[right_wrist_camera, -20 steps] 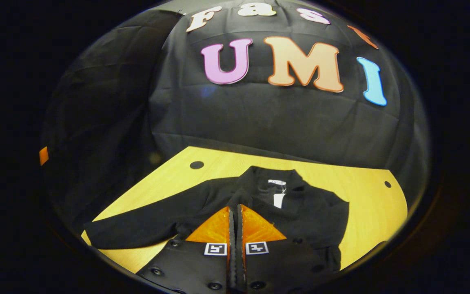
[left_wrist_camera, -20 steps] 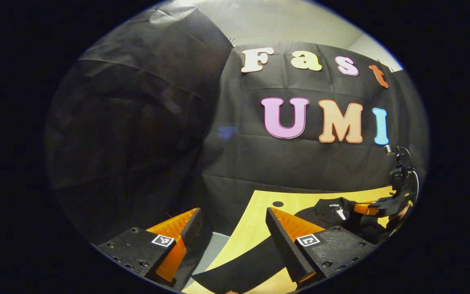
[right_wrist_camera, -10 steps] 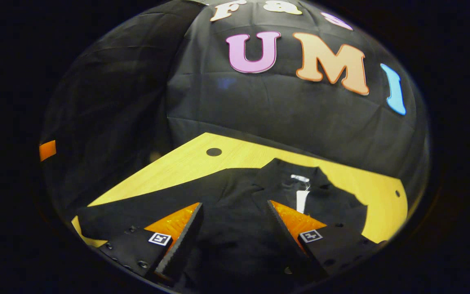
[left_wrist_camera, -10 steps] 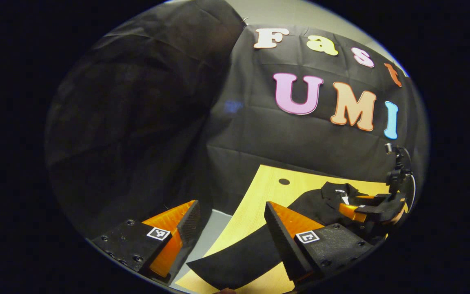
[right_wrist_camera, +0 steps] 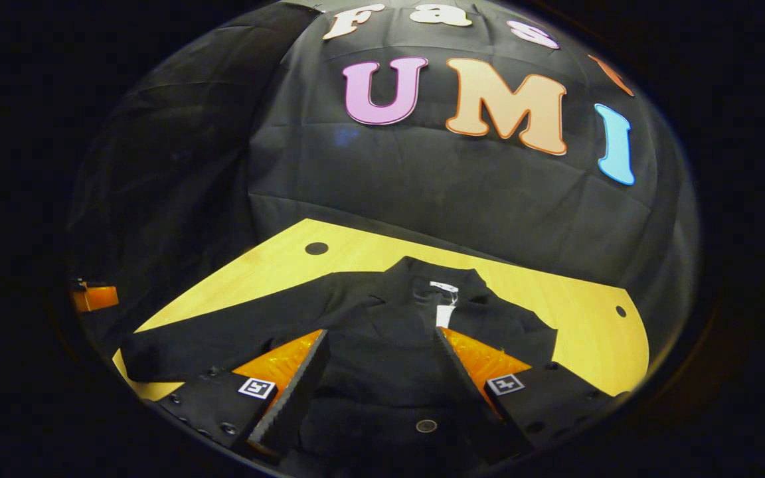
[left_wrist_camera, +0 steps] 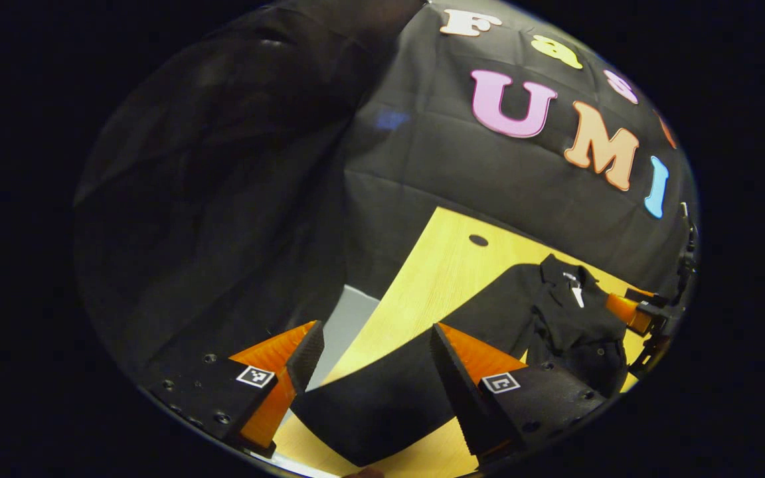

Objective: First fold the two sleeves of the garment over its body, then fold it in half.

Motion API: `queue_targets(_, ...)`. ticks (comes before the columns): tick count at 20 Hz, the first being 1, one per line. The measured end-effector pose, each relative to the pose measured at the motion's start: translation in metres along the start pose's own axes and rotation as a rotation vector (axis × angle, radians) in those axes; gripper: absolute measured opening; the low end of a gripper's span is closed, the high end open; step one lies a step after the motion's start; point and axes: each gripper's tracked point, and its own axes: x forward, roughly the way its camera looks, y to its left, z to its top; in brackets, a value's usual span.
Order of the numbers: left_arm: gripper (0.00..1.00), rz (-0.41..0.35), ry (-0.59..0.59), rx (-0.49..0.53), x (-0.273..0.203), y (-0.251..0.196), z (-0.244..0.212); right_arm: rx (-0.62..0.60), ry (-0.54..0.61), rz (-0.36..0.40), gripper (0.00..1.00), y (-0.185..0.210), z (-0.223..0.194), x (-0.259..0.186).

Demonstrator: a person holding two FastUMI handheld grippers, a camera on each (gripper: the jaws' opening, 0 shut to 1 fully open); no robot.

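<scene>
So the black garment [right_wrist_camera: 382, 332] is lying flat on the yellow table [right_wrist_camera: 575, 305], collar toward the back wall, white tag [right_wrist_camera: 445, 312] showing at the neck. One sleeve [left_wrist_camera: 382, 392] runs straight out toward the table's edge, and that's the one the left gripper [left_wrist_camera: 369, 368] is hanging over, jaws spread wide with the cuff end sitting in the gap between them. Nothing pinched yet as far as I can see.

The right gripper [right_wrist_camera: 379, 372] is over the body, also wide open, holding nothing. The far side looks like its sleeve is already tucked in, though black on black makes that hard to be sure of.

How it'll handle: looks like thin, soft cloth, very light, totally floppy. It'll drape and sag the second you lift it, and anything not gripped just trails behind. Not fragile at all. It probably slides easily on that smooth tabletop, so a drag could shift the whole shirt.

I'd grab near the cuff, pinching the full thickness of the sleeve, lift a bit so it clears, then carry it across the chest. A shallow bite on one layer would likely slip out.
</scene>
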Motion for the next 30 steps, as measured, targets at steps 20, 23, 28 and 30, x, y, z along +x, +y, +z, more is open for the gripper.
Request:
queue_targets(20,0.70,0.064,0.160,0.119,0.020,-0.003,-0.095,-0.040,0.008,-0.112,0.99,-0.044,-0.027,-0.049)
queue_targets(23,0.29,0.037,0.157,0.108,0.020,-0.018,-0.097,-0.026,-0.002,-0.124,0.99,-0.052,-0.027,-0.056)
queue_targets(28,0.00,0.078,0.149,0.083,0.017,-0.017,-0.088,-0.007,0.004,-0.109,0.99,-0.066,-0.041,-0.060)
queue_targets(30,0.00,0.066,0.057,0.095,0.012,-0.027,-0.059,0.006,0.002,-0.109,0.99,-0.074,-0.046,-0.068)
